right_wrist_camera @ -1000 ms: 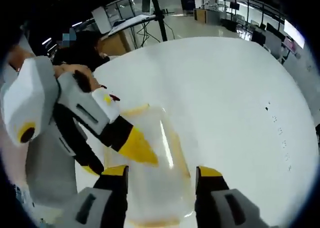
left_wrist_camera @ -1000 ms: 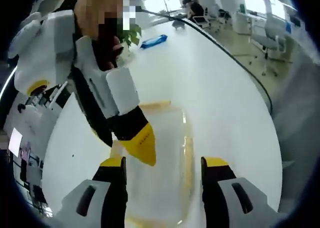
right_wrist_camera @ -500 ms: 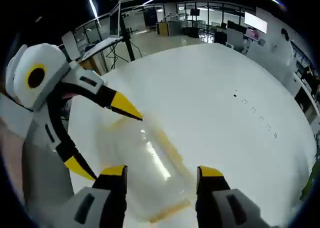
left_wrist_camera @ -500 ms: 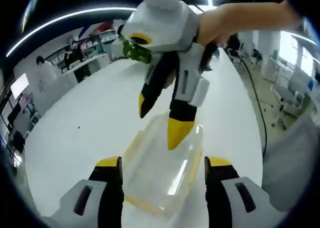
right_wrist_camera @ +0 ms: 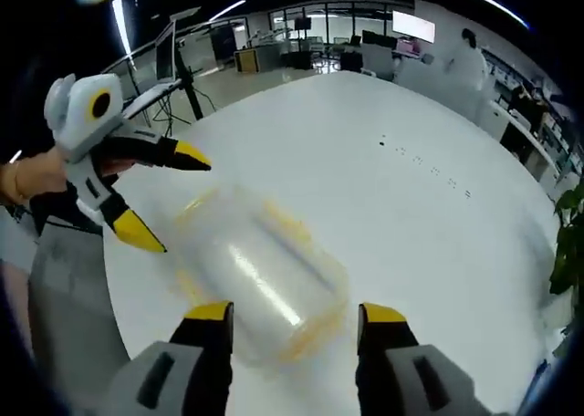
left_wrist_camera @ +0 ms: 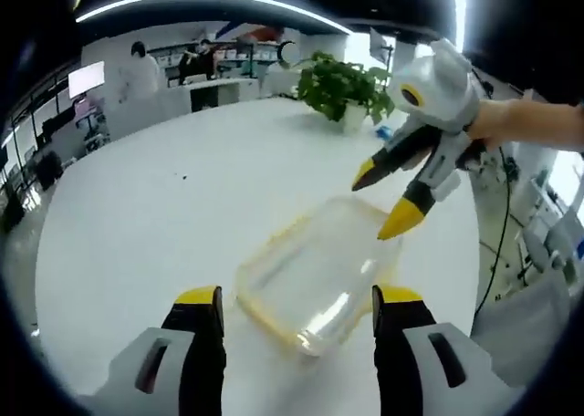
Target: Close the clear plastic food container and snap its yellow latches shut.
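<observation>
I hold 2 tools over a round white counter [left_wrist_camera: 137, 243]. The clear plastic food container [left_wrist_camera: 315, 275] lies flat on it, just ahead of my left tool [left_wrist_camera: 297, 308], whose jaws stand apart around nothing. In the right gripper view the container [right_wrist_camera: 260, 284] sits just past my right tool [right_wrist_camera: 294, 320], also spread and empty. Each tool appears in the other's view, jaws parted: the right tool [left_wrist_camera: 391, 202] hovers near the container's far corner, the left tool [right_wrist_camera: 153, 197] beside its far end.

The lid looks seated, so I judge the closing done and the latching step in hand. Next, each tool should press a yellow latch down against the rim.

The latches show as faint yellow edging [left_wrist_camera: 265, 252]; motion blur in the right gripper view makes it hard to tell whether any are snapped. A potted plant [left_wrist_camera: 345, 88] stands at the counter's far side.
</observation>
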### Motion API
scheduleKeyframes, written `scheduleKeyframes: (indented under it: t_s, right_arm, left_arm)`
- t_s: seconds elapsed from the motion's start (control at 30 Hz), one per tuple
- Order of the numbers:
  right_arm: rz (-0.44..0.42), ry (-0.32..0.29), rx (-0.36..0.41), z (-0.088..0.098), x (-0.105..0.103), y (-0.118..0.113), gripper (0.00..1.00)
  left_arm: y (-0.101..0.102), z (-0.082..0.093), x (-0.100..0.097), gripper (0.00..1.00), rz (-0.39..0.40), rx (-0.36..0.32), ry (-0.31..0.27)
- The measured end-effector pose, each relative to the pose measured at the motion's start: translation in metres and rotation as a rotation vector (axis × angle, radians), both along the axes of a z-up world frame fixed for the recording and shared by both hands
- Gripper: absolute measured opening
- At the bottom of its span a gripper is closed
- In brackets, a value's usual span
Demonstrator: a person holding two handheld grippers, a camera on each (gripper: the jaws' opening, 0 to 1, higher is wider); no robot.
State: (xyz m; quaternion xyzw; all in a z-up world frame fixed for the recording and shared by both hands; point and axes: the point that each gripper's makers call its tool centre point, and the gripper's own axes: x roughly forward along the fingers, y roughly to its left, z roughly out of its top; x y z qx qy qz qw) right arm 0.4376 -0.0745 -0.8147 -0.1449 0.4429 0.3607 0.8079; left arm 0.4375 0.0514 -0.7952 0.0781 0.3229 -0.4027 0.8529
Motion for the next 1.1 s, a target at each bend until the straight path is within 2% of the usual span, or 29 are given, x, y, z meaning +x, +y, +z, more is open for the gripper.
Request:
scheduleKeyframes:
  t_s: [0.23,0.37,0.47,0.63,0.77,0.8,0.87,1.1]
  right_arm:
    - [-0.082,0.030,0.068,-0.003,-0.004,-0.001,0.51]
    - [-0.126,0.067,0.111,-0.006,-0.007,-0.001,0.50]
    - [-0.146,0.079,0.134,-0.007,-0.007,0.000,0.49]
    - [-0.176,0.109,0.176,-0.007,-0.009,0.003,0.46]
    - [-0.195,0.108,0.193,-0.007,-0.008,0.005,0.46]
    - [-0.200,0.110,0.195,-0.007,-0.008,0.006,0.46]
    - [-0.205,0.118,0.199,-0.008,-0.005,0.008,0.46]
    - [-0.196,0.140,0.177,-0.008,0.005,0.017,0.45]
  left_arm:
    - [0.004,-0.010,-0.004,0.56,0.057,-0.050,0.095]
    - [0.007,-0.020,-0.007,0.53,0.058,-0.026,0.127]
    - [0.006,-0.024,-0.009,0.51,0.075,-0.054,0.162]
    - [0.000,-0.025,-0.013,0.50,0.075,-0.073,0.182]
    - [0.003,-0.029,-0.013,0.50,0.054,-0.029,0.165]
    - [0.004,-0.028,-0.011,0.49,0.069,-0.043,0.172]
    - [0.006,-0.029,-0.009,0.48,0.079,-0.054,0.198]
    - [0.011,-0.029,0.001,0.49,0.089,-0.036,0.203]
